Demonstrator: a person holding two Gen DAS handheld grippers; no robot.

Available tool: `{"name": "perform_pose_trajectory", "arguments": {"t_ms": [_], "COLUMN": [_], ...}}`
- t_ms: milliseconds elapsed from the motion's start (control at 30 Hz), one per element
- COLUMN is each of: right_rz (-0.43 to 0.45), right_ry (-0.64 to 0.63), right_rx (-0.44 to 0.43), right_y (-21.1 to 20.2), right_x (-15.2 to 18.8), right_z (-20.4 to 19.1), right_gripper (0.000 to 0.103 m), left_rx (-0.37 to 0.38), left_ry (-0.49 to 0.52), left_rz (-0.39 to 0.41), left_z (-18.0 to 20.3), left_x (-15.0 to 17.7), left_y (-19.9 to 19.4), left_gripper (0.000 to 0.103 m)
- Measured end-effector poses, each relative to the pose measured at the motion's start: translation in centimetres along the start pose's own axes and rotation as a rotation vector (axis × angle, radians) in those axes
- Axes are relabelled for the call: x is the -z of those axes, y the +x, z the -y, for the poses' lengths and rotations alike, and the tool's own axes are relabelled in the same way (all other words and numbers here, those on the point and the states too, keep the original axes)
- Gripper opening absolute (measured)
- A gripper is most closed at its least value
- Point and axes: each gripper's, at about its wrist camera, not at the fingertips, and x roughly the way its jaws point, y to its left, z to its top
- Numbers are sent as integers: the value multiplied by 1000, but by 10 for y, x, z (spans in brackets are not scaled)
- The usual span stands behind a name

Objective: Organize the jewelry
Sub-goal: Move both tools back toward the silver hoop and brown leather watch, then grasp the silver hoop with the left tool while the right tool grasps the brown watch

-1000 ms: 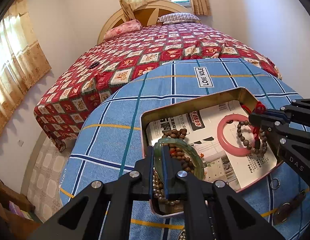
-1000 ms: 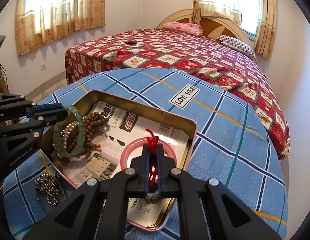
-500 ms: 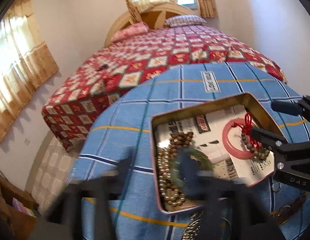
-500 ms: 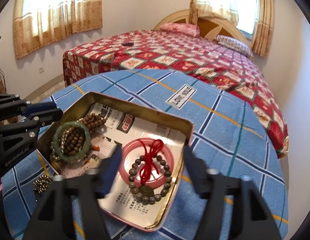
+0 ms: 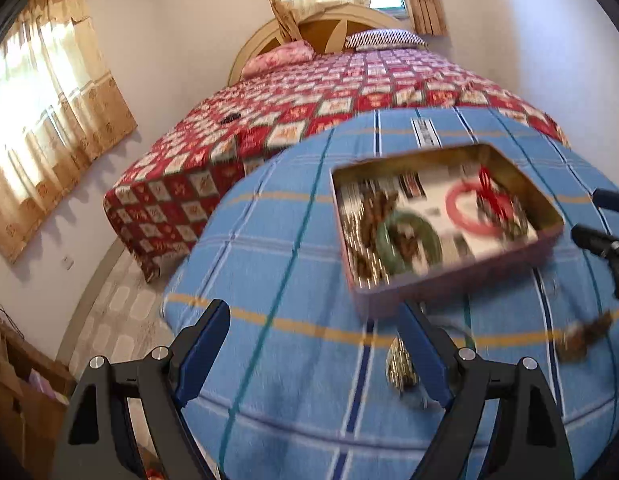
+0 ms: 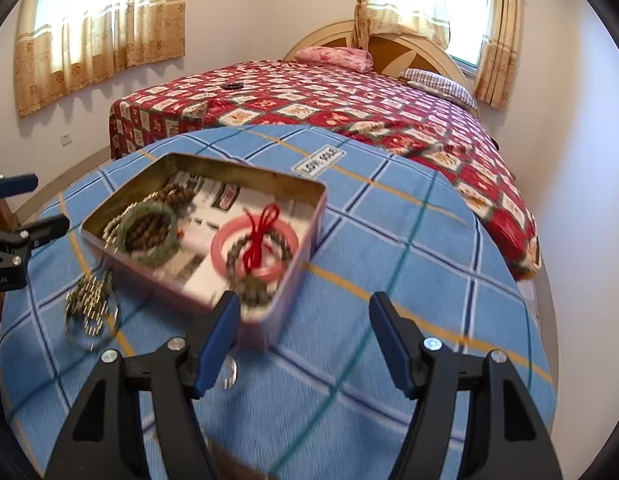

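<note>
An open metal tin (image 6: pixel 305 204) (image 5: pixel 549 208) sits on the blue checked tablecloth (image 6: pixel 389 264). In it lie a green bangle (image 6: pixel 149 232) (image 5: pixel 409 240) over brown beads, and a pink bangle (image 6: pixel 255 248) (image 5: pixel 465 208) with a dark bead bracelet and red cord (image 6: pixel 259 232). My left gripper (image 5: pixel 315 340) is open and empty, pulled back from the tin. My right gripper (image 6: pixel 305 320) is open and empty, just in front of the tin. A metal bead chain (image 6: pixel 89 304) (image 5: pixel 401 364) lies on the cloth beside the tin.
A brown piece of jewelry (image 5: pixel 581 336) lies on the cloth at the right in the left wrist view. A small ring (image 6: pixel 228 372) lies by my right gripper's left finger. A bed with a red quilt (image 6: pixel 349 108) stands beyond the table.
Both grippers opened, let go of the green bangle and the red-corded bracelet into the tin, and drew back from it.
</note>
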Motion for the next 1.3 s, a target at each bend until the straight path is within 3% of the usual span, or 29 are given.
{"name": "perform_pose_trajectory", "arguments": {"t_ms": [200,267,467,600,767,800,833,933,1067,1133,1167,1233,1300], "right_rz": [-32,-33,-51,-85,-90,-102,-118,-127,-118,-113,-105,-95,-111], "right_ry": [18,13,-87,-101,-9,7,14,14,-14,-11,-12,-22,-11], "right_rx": [-21,-33,-113,-91,-66,-65,-67,-79,-93,-100,-100,-100,-133], "right_y": [-13,-19,-22,-8,-3,-2,0,-2,-4,-3,-2,1,6], "right_x": [31,37,49,56,57,58,58,59,58,58,56,54,53], "right_z": [-4,-9,-32,-31,-11,-7,-5,-5,-14,-15,-15,-17,-17], "right_gripper": [70,70,74,74,74,67,53,42,42,55,56,56,50], "left_rx": [20,-11,-13,-21,-34,-56,-66,-44,-34,-23,-18,-2,52], "left_ry": [-33,-17,-31,-16,-26,-21,-19,-32,-30,-39,-43,-41,-46], "left_rz": [-49,-56,-121,-118,-126,-126,-125,-130,-121,-118,-118,-116,-124], "left_z": [17,25,33,34,22,20,17,11,10,8,7,7,9], "left_x": [23,24,37,40,40,40,40,40,40,41,41,41,40], "left_y": [0,3,19,22,29,30,31,34,34,34,34,34,32], "left_gripper": [85,85,85,85,86,86,86,86,86,86,86,81,60]}}
